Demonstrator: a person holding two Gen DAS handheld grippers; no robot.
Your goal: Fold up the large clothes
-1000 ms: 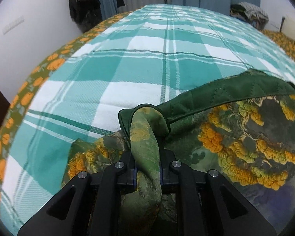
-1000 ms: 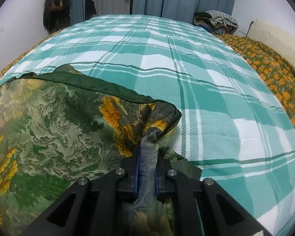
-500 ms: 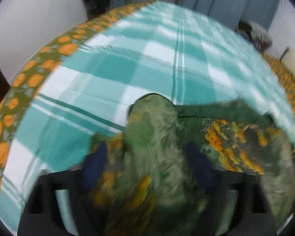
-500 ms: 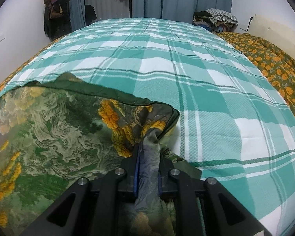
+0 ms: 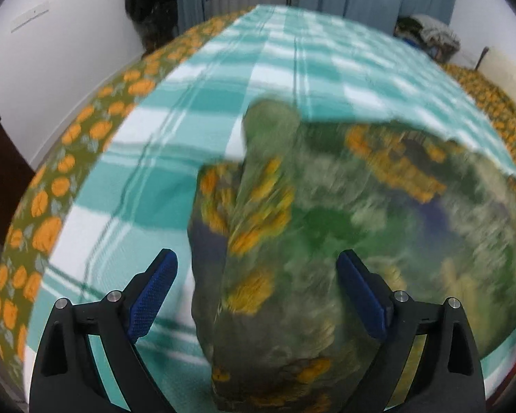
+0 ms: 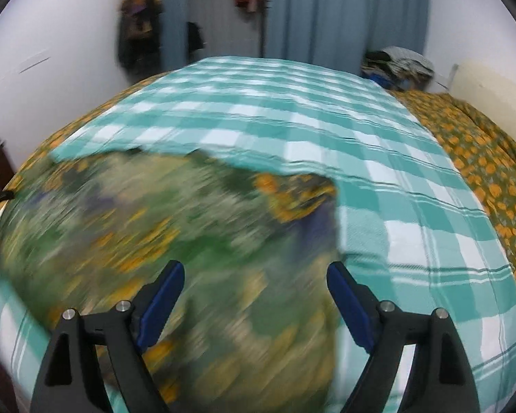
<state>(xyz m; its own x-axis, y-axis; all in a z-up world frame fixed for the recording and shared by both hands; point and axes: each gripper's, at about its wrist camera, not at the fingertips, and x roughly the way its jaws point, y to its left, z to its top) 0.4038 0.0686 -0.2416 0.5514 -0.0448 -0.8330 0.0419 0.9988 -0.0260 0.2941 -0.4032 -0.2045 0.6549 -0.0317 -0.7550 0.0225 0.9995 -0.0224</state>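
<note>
A green garment (image 5: 326,206) with orange and pale flower print lies on the teal and white checked bed cover (image 5: 223,79). It is blurred by motion in both views. My left gripper (image 5: 258,272) is open, its blue-padded jaws wide apart on either side of the garment's bunched left corner. My right gripper (image 6: 254,282) is open too, above the garment's (image 6: 154,223) right part, with the cloth's right edge just inside the right finger.
The checked cover (image 6: 326,120) stretches far ahead. An orange-flowered quilt (image 6: 481,144) borders the bed on the right and also on the left (image 5: 86,137). A heap of clothes (image 6: 395,62) sits at the far right corner. Dark furniture (image 5: 0,172) stands at the left.
Both grippers were shut on the garment's corners and have opened wide. The cloth has dropped free onto the bed, and both cameras have risen and drawn back.
</note>
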